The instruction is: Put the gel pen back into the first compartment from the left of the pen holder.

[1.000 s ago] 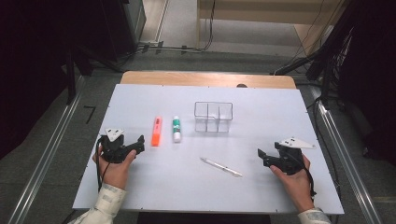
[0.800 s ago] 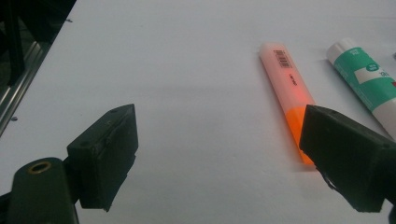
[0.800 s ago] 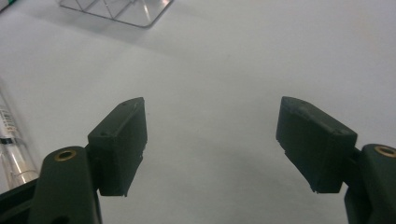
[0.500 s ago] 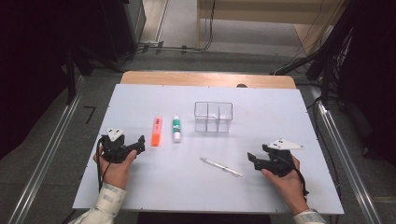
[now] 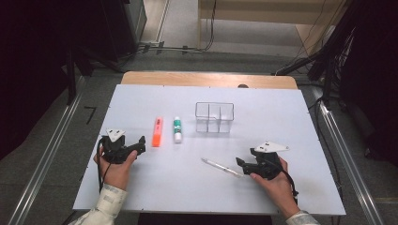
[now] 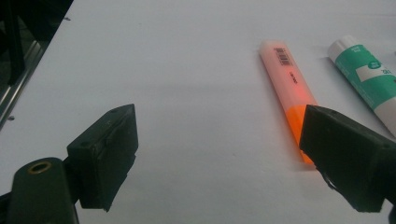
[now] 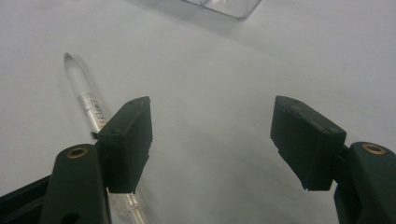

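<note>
At the table's left edge the left gripper [image 5: 139,146] rests in the person's hand, jaws spread wide with nothing between them, aimed toward the orange highlighter [image 5: 157,131]; in the left gripper view that highlighter [image 6: 288,88] lies flat just beyond the jaw tips, not touched. Beside it, parallel, lies a green-and-white glue stick [image 5: 177,129], near but apart. Farther back, centre, stands a clear divided organizer [image 5: 214,117], its compartments apparently bare, though the clear walls make that hard to confirm. In front of it, toward the right, a clear slim pen [image 5: 220,167] lies slantwise on the white table [image 5: 141,192]. The right gripper [image 5: 240,164] sits right at the pen's near end. Its jaws have just been closing a little yet remain wide, and nothing is between them: in the right gripper view the pen [image 7: 86,100] runs under and outside one jaw rather than through the gap. Judged step: the approach to picking up the pen, not yet a grasp. The next move likely calls for shifting the gripper sideways so the barrel falls between the pads, lowering close to the table surface, then closing squarely across the thin barrel, which may roll or slip if caught off-centre.
</note>
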### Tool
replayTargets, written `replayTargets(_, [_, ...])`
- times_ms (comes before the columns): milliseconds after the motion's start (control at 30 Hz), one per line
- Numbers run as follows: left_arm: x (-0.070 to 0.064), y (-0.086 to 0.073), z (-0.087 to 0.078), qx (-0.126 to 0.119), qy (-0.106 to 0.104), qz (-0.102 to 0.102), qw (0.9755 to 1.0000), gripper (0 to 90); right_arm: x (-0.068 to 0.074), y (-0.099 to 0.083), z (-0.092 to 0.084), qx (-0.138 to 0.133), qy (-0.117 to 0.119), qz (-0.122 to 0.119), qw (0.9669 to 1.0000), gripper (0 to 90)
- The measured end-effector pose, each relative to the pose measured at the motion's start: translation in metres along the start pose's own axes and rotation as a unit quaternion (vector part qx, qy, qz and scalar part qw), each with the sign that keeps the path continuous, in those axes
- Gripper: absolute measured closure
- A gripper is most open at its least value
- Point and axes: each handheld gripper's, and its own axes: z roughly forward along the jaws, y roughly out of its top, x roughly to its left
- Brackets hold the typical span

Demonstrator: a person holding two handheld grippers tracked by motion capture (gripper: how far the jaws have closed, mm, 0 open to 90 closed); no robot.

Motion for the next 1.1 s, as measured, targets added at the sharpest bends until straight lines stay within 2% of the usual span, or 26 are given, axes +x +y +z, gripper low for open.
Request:
replayTargets(233, [0.000,0.000,0.000,0.000,-0.001,0.000,1.0000,12.3,0.013,0.003,0.006,0.002,0.019,-0.006,0.9998,29.1])
replayTargets(667, [0.001,0.000,0.000,-0.001,-0.002,-0.001,1.0000,12.3,0.035,0.009,0.020,0.018,0.052,-0.041,0.9976,35.5])
replayTargets(1100, [0.000,0.000,0.000,-0.001,-0.001,0.000,1.0000,12.3,0.045,0.009,0.027,0.027,0.054,-0.053,0.9968,38.6])
